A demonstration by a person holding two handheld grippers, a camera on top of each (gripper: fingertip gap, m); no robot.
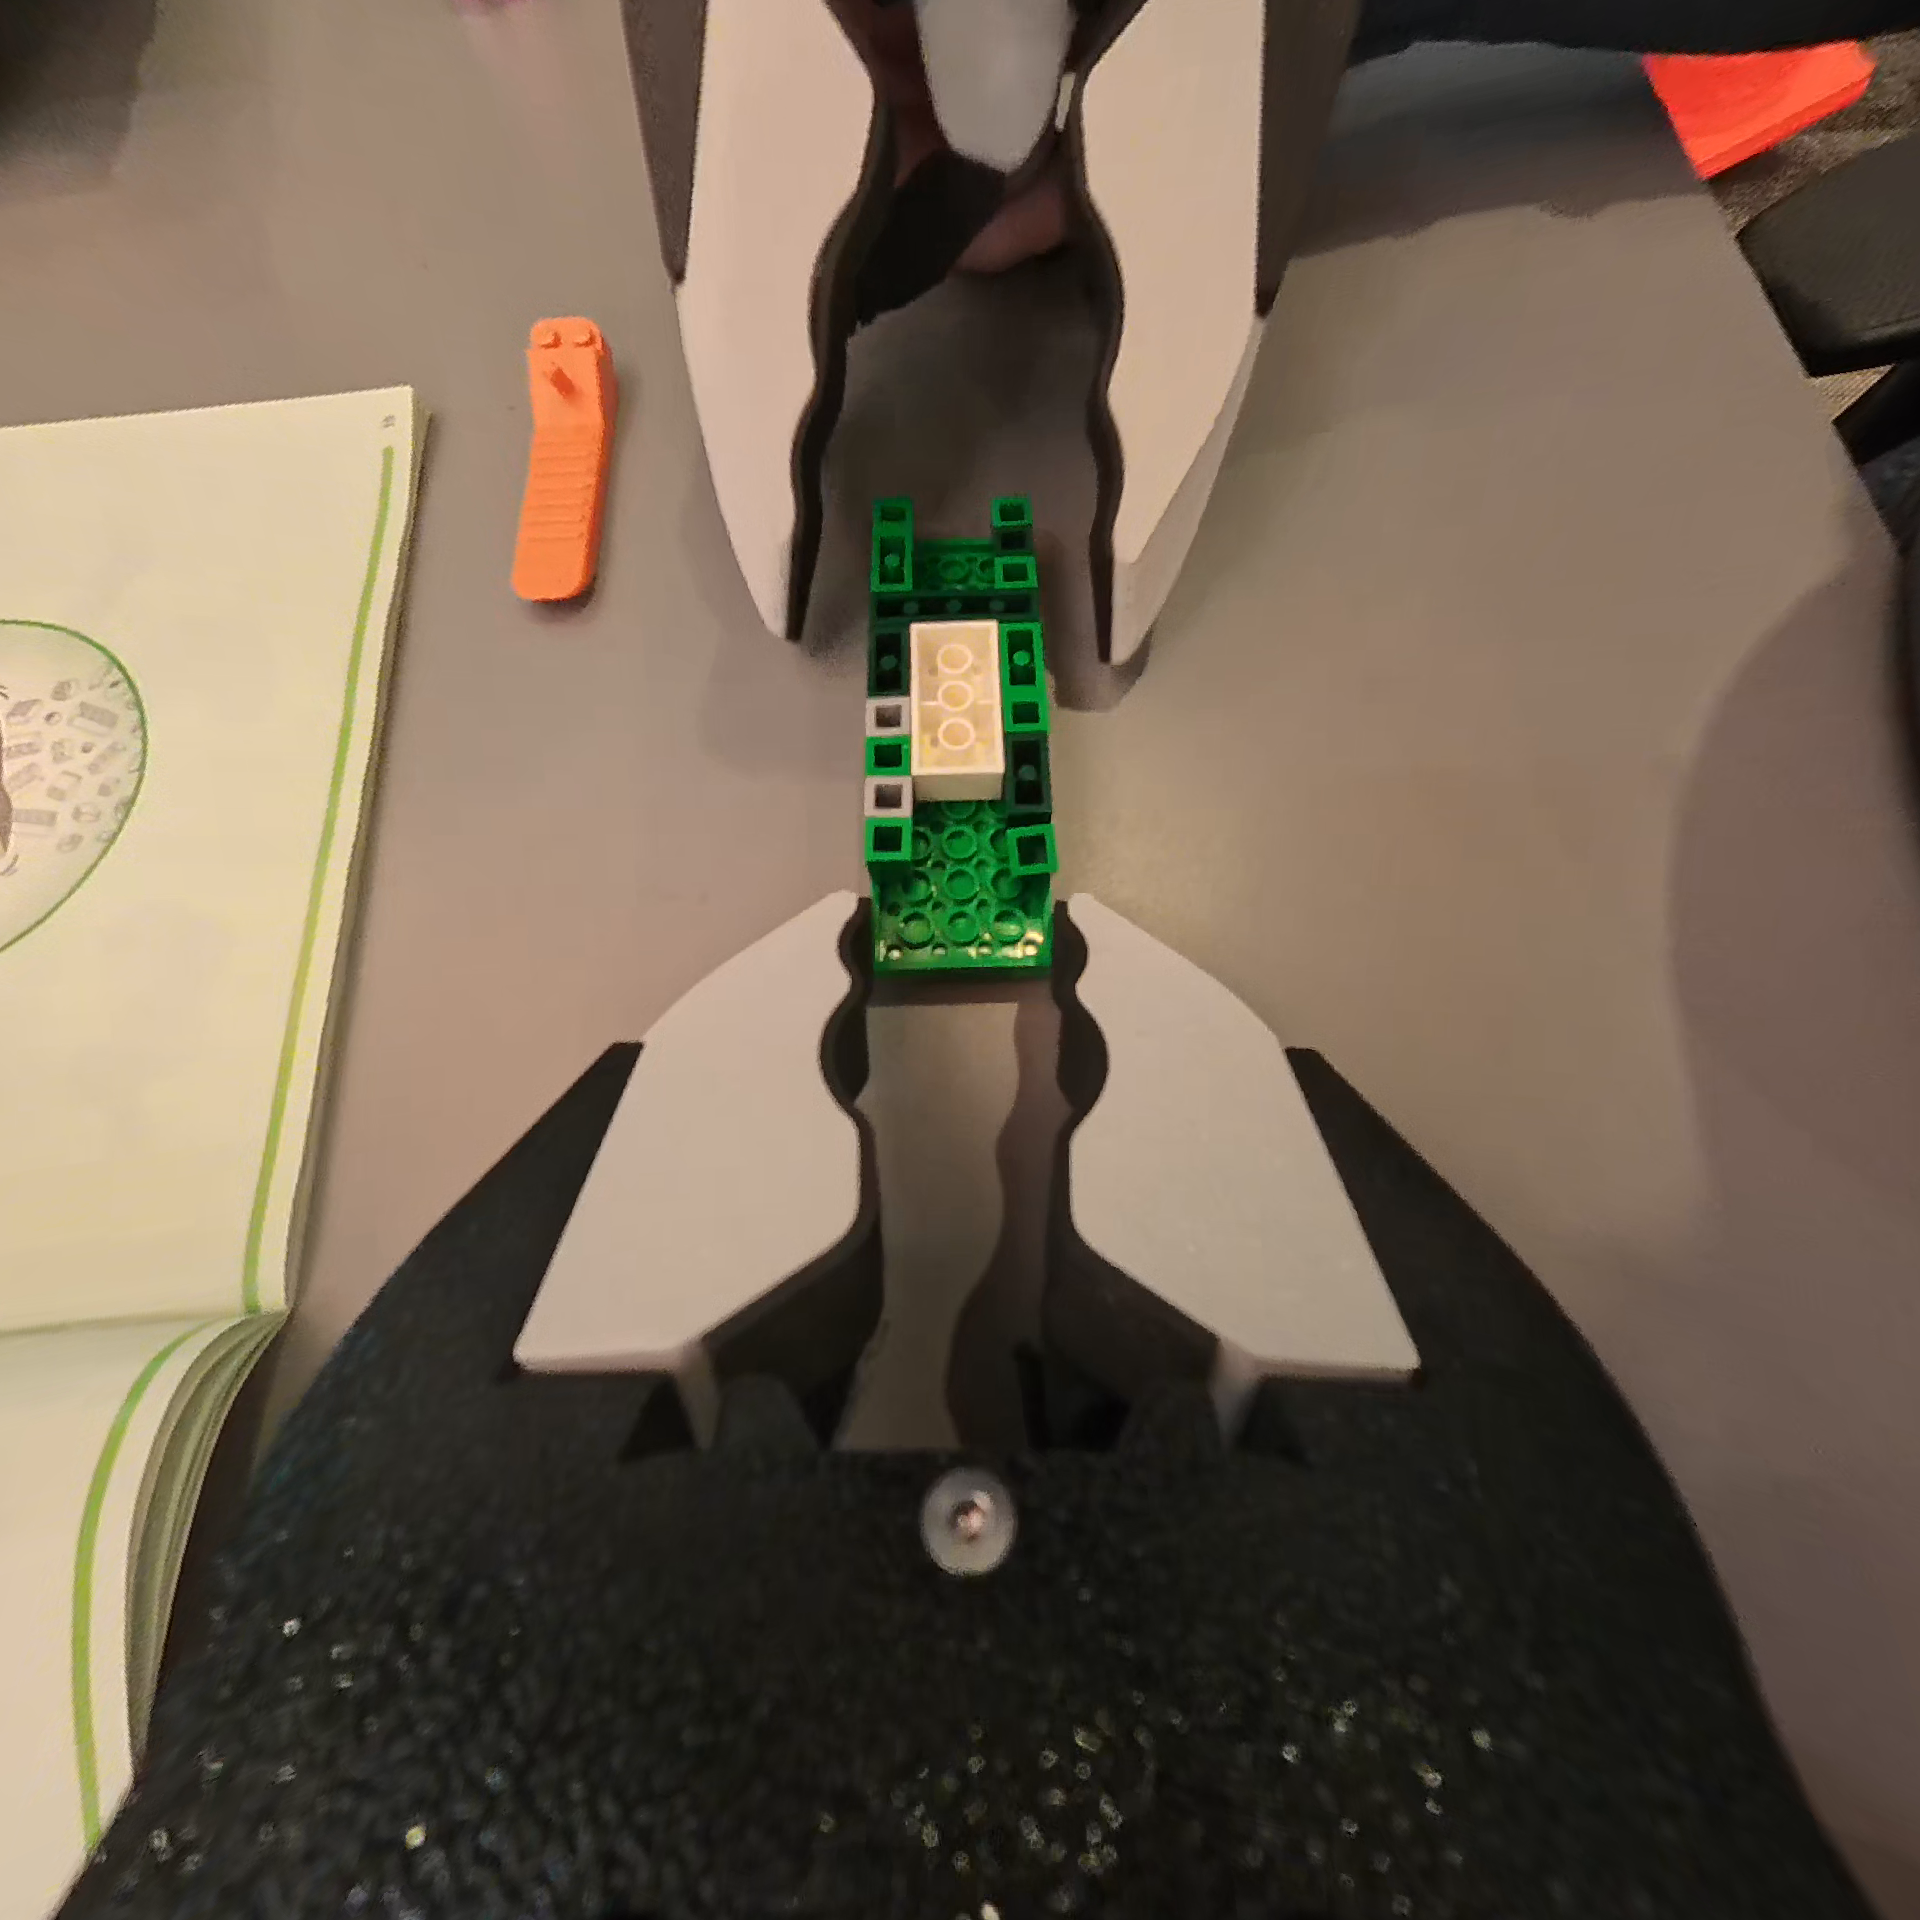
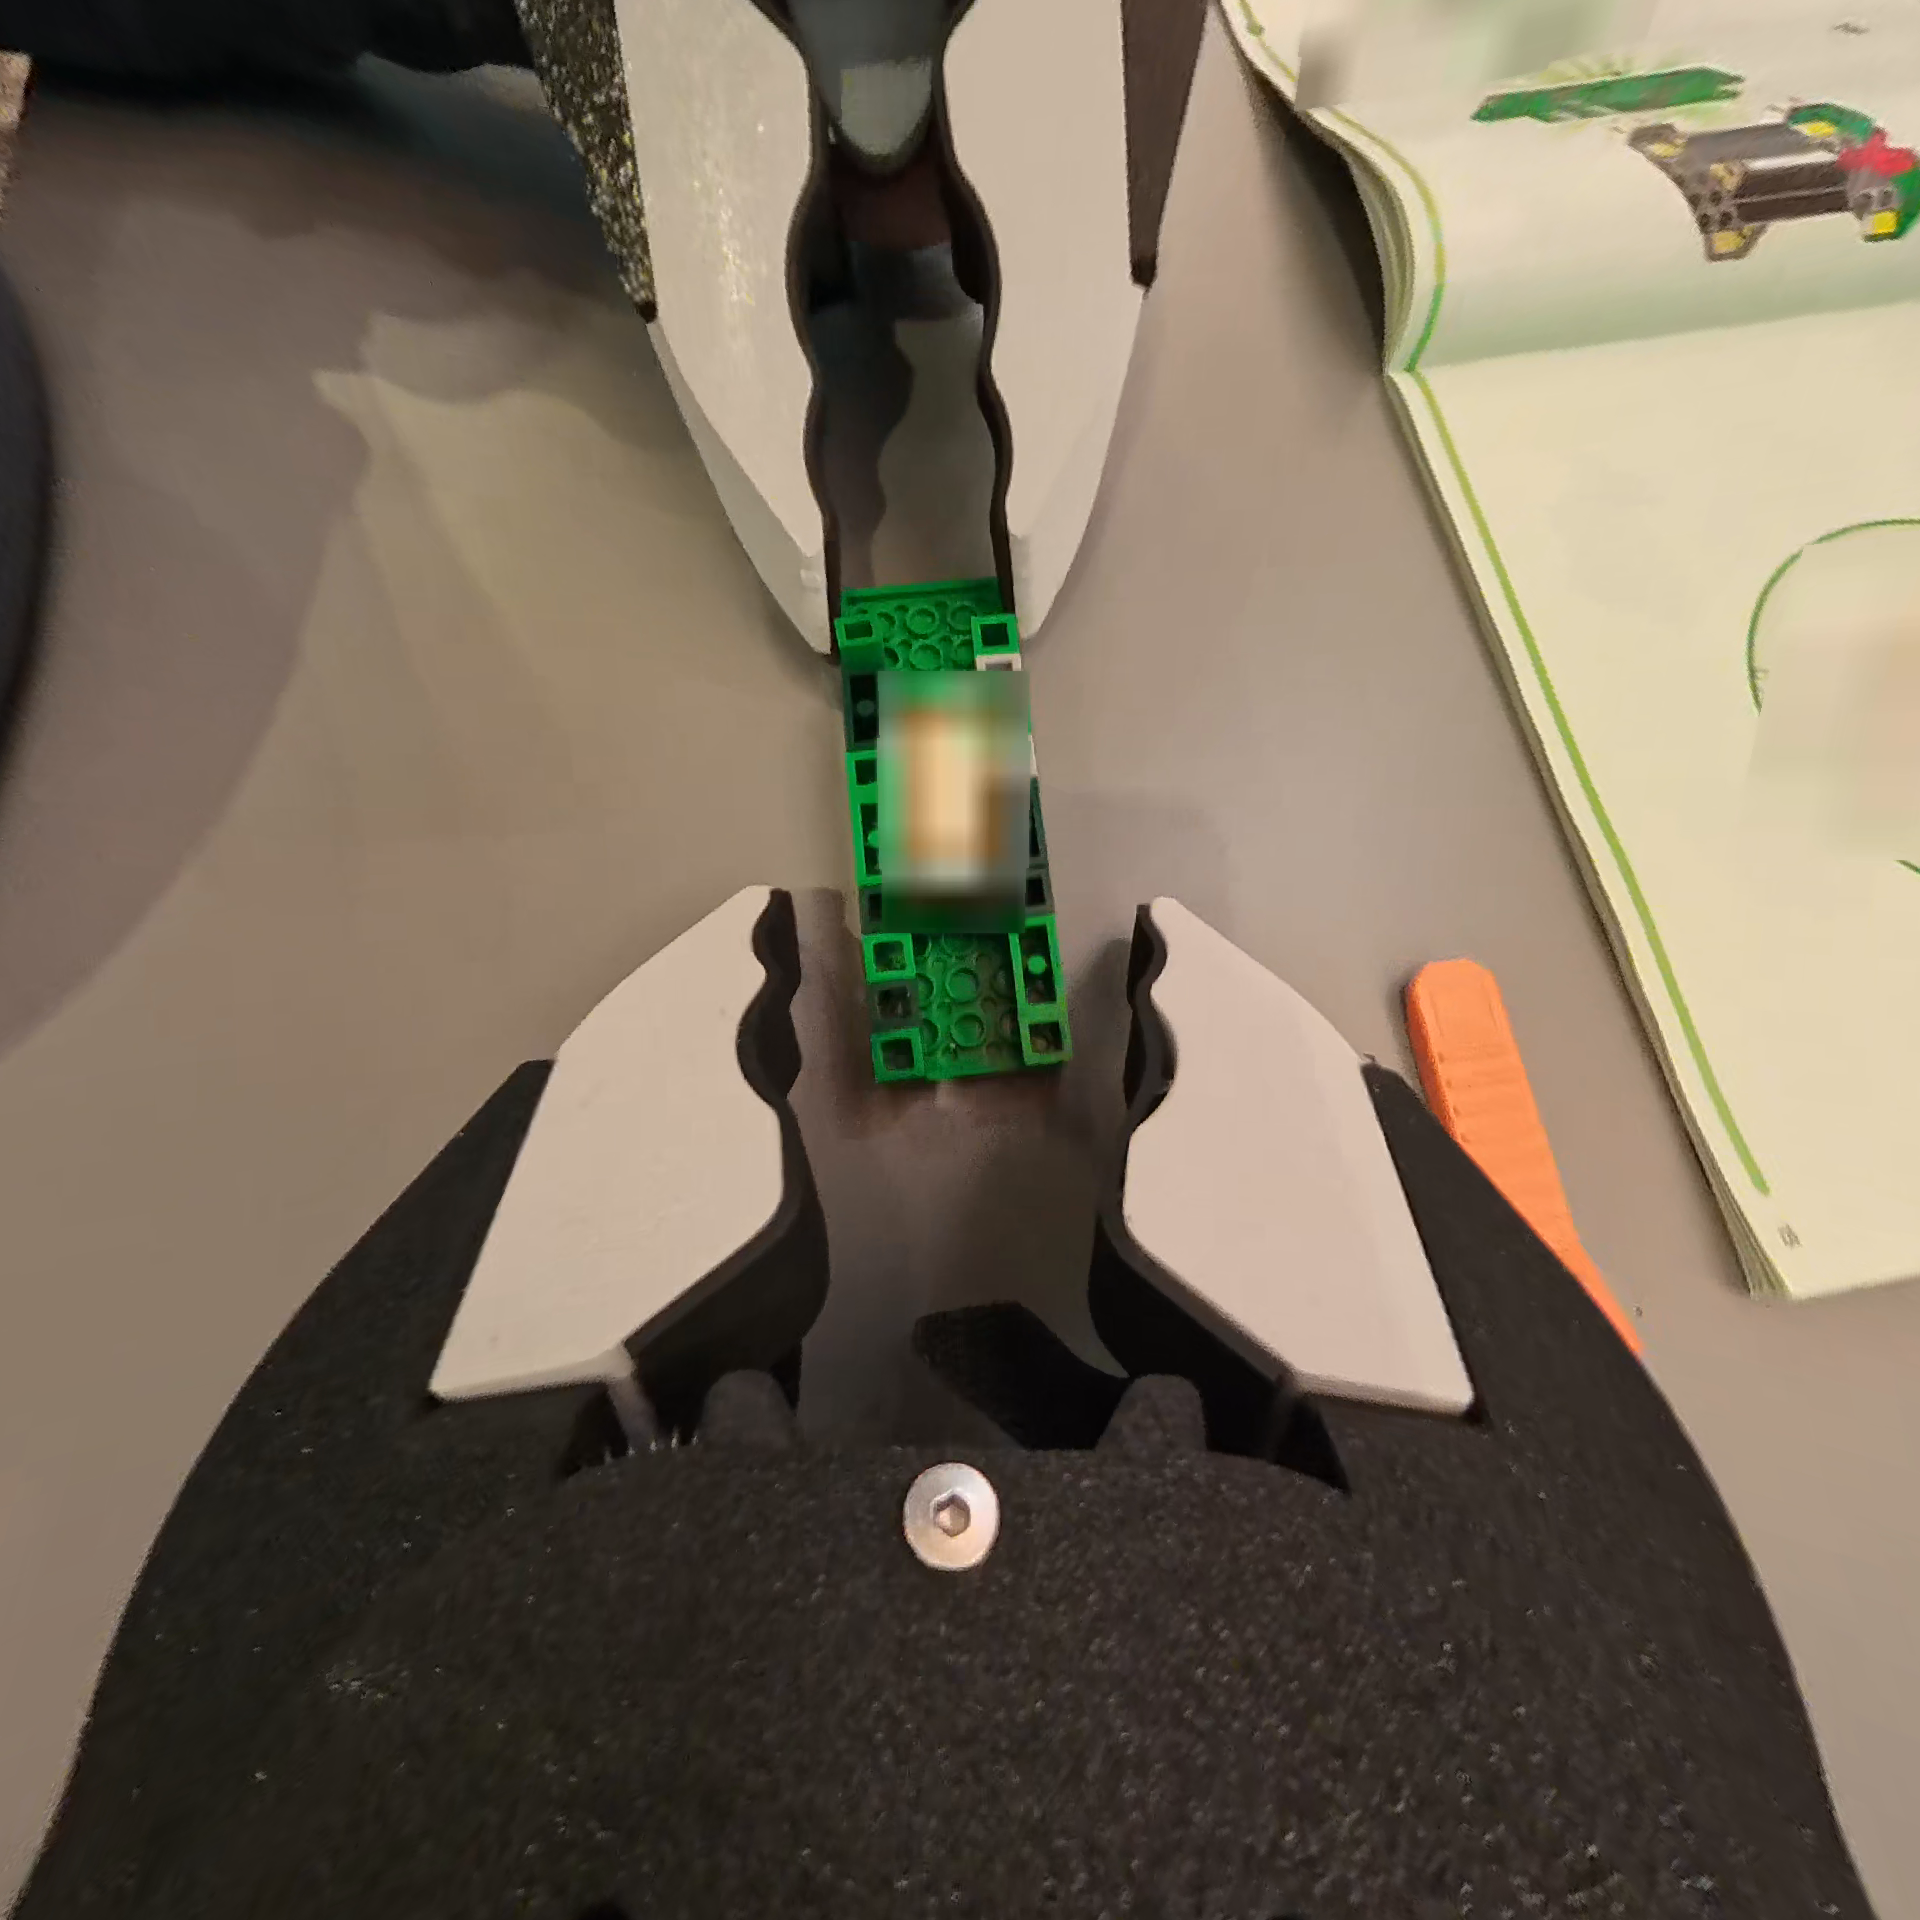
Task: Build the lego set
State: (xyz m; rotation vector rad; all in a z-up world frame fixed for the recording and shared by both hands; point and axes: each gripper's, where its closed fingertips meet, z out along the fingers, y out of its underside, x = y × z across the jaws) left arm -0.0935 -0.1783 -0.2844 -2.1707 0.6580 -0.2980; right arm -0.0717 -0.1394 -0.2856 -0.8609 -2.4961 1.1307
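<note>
A long green lego build (image 1: 961,883) lies flat on the grey table, with a white brick (image 1: 956,712) on its middle and small grey pieces on one side. My left gripper (image 1: 961,914) is shut on the build's near end, its fingertips against both sides. My right gripper (image 1: 951,639) comes from the opposite side and is open, its fingers straddling the far end with gaps on both sides. In the right wrist view the build (image 2: 961,1008) lies between the open right gripper (image 2: 961,909) fingers, and the left gripper (image 2: 925,634) clamps its far end.
An orange brick separator (image 1: 561,468) lies on the table beside the build; it also shows in the right wrist view (image 2: 1496,1101). An open instruction booklet (image 1: 187,831) lies further to that side (image 2: 1662,623). An orange-red object (image 1: 1756,104) sits at the far right corner. My hands' fingertips stand some 5 cm from each other. Measured from the fingertips, the orange brick separator (image 1: 561,468) is 7 cm or so from the right gripper and 12 cm from the left. Seen from the right wrist view (image 2: 1496,1149) as well.
</note>
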